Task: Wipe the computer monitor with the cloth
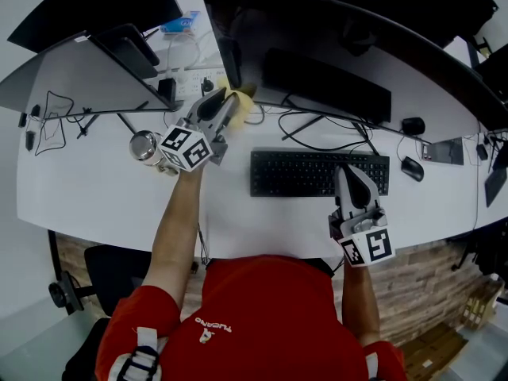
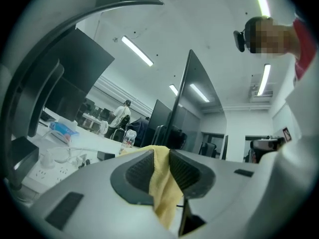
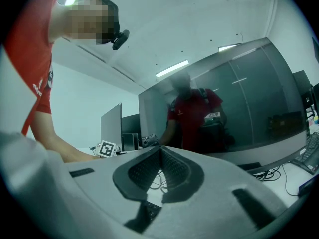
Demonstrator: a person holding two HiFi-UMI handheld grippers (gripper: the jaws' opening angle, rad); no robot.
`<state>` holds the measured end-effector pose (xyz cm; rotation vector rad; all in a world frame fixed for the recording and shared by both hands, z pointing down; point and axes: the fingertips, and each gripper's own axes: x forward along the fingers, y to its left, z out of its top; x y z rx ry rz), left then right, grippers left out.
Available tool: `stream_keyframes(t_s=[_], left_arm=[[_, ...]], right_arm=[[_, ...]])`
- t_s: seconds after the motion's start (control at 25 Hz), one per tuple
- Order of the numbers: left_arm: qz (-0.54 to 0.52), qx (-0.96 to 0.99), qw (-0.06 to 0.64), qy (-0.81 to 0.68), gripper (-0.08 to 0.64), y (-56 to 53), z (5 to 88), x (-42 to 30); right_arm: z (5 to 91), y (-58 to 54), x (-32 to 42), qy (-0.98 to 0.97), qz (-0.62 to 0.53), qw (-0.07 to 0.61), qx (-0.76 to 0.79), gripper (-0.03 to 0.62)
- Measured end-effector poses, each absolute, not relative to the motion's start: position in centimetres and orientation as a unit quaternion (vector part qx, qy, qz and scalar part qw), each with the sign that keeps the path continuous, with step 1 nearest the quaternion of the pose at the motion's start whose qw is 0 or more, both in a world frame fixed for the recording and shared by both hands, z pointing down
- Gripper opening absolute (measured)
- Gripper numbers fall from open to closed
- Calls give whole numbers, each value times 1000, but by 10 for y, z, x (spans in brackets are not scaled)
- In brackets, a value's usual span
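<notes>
The big curved dark monitor (image 1: 317, 42) stands at the back of the white desk (image 1: 95, 189). My left gripper (image 1: 230, 100) is raised in front of the screen's lower left corner and is shut on a yellow cloth (image 1: 243, 95). In the left gripper view the cloth (image 2: 164, 193) hangs pinched between the ribbed pads (image 2: 137, 171), and the monitor (image 2: 194, 108) shows edge-on ahead. My right gripper (image 1: 347, 169) rests low over the keyboard's right end, shut with nothing in it. In the right gripper view its jaws (image 3: 160, 151) meet at the tips, facing the monitor (image 3: 234, 103).
A black keyboard (image 1: 309, 173) lies in the middle of the desk, with a mouse (image 1: 411, 167) to its right and loose cables (image 1: 317, 125) behind it. At the left are a second screen (image 1: 87, 6), a white power strip (image 1: 190, 82) and a shiny metal cup (image 1: 145, 147).
</notes>
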<state>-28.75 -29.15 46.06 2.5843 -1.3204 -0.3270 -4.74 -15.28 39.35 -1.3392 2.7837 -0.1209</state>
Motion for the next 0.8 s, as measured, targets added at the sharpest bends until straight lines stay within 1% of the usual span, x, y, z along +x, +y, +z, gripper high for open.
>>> stream_keyframes(t_s=[0.24, 0.6, 0.8], left_arm=[[-130, 875, 72, -461, 86, -290, 430, -289], [-164, 869, 41, -465, 86, -285, 381, -290], [-155, 868, 22, -471, 86, -283, 349, -288]], right_arm=[[394, -151, -48, 900, -41, 26, -433, 5], [389, -143, -47, 900, -37, 36, -432, 5], [384, -142, -48, 903, -35, 45, -426, 5]])
